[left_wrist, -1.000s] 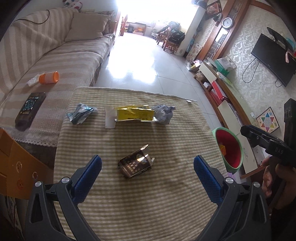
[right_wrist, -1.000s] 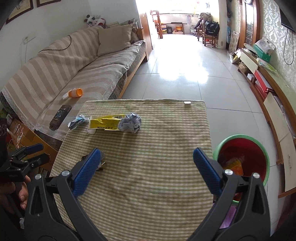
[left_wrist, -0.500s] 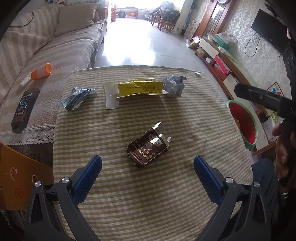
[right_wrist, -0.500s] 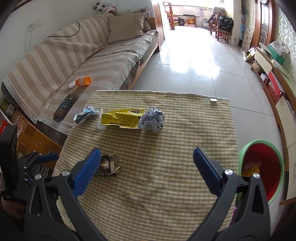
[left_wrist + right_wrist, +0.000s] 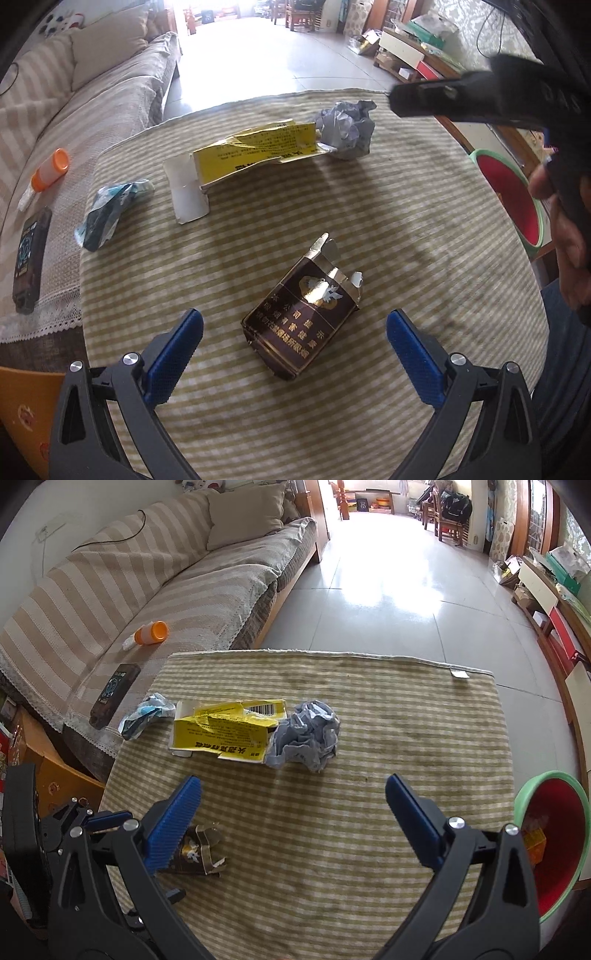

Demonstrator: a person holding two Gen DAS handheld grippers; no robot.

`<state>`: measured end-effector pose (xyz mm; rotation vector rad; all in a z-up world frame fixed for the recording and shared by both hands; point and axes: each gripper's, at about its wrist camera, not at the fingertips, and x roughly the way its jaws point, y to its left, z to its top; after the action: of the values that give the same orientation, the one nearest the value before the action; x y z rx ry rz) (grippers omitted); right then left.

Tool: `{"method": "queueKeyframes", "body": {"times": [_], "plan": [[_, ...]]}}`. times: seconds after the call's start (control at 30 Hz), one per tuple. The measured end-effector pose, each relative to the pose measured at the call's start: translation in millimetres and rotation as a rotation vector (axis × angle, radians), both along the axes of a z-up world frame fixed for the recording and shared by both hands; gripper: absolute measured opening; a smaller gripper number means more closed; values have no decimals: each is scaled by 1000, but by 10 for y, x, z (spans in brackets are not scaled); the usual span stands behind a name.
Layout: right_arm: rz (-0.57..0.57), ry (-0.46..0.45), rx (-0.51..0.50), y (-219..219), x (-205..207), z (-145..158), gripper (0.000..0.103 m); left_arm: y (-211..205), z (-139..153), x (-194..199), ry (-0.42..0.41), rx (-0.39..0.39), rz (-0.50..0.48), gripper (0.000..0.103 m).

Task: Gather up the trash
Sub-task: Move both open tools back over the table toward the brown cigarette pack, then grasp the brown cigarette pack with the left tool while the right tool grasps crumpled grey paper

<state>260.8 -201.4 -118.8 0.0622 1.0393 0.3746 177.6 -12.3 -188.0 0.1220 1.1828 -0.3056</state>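
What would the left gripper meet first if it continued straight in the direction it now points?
Most likely the torn dark brown cardboard cigarette pack, which lies on the striped green tablecloth between the open blue fingers of the left gripper. Depth is unclear, so contact distance is uncertain.

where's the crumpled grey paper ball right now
The crumpled grey paper ball sits on the striped tablecloth, touching the right end of the torn yellow box.

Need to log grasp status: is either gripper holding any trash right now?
No. The left gripper is open around the brown carton without gripping it; the right gripper is open and empty.
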Motion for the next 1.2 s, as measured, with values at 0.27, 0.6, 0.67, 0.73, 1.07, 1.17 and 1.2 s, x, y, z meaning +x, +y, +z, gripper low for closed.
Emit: {"method": "queueKeyframes", "body": {"times": [0.27, 0.6, 0.67, 0.73, 1.07, 1.17, 1.2], "plan": [[-27, 30, 15, 86, 349, -242, 98, -34, -191, 151, 19, 35, -49, 95], [-61, 68, 17, 124, 591, -540, 88, -148, -360, 240, 35, 46, -115, 80], [-58, 87, 29, 118, 619, -600, 75, -168, -374, 249, 35, 55, -125, 76], [-57, 96, 43, 84, 636, -636, 71, -186, -381, 254, 31, 63, -141, 69], [-49, 103, 77, 9, 578, -617, 45, -197, -271, 241, 9, 44, -144, 53], [-53, 94, 77, -17, 546, -568, 44, -218, -192, 141, -8, 42, -125, 49], [-55, 90, 77, -32, 528, -544, 44, -213, -167, 132, -12, 37, -119, 48]]}}
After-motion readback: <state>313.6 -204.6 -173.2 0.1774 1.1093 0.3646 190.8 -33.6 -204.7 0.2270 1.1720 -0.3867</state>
